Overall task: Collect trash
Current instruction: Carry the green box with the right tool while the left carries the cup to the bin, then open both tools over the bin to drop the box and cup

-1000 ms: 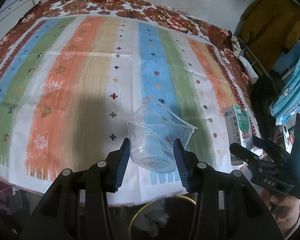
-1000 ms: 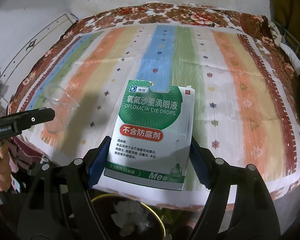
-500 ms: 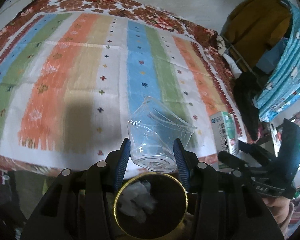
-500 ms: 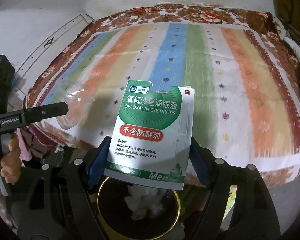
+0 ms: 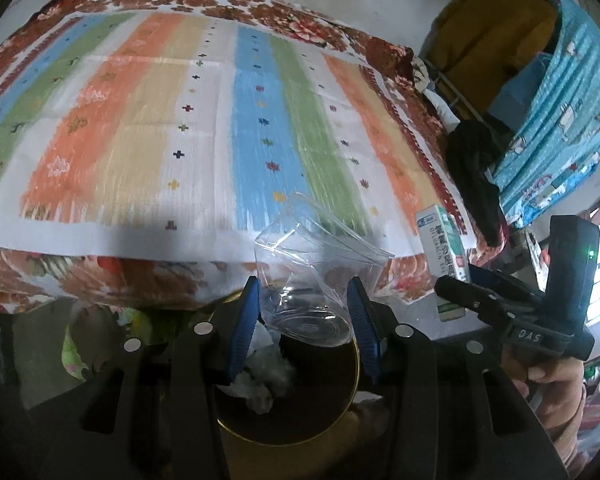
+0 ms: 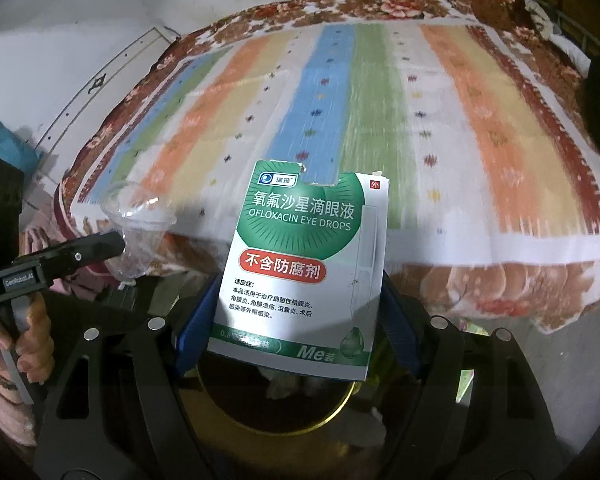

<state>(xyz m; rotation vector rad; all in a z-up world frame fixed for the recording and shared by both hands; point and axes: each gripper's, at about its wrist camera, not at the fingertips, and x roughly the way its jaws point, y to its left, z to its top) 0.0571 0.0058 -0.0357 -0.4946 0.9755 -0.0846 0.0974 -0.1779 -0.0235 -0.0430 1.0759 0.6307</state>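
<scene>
While both claws hang over the round bin (image 5: 288,420) with the gold rim, the step in hand looks like the drop itself, and doing it well is mostly a matter of lining things up before letting go. The left claw (image 5: 304,312) is clamped on a crumpled clear plastic cup (image 5: 312,272), its blue pads (image 5: 247,316) pressing the cup's sides near the base, and the cup sits right above the bin's far rim in the left wrist view. The right claw (image 6: 296,328) is clamped on a flat eye-drops box (image 6: 304,268), gripped by its two long edges, with the box's lower end just over the bin (image 6: 276,416) mouth. White crumpled paper (image 5: 260,380) already lies inside. The striped bedspread (image 5: 180,120) sits beyond, with nothing left on it that I can make out. For a clean release I would bring each piece a little nearer the middle of the opening, since the cup is light and springy and may bounce off the rim, while the box is broad and could catch edge-on across the rim. Tipping the box end-down should help it slide in. Opening one claw at a time would also keep the two pieces from knocking each other aside.
</scene>
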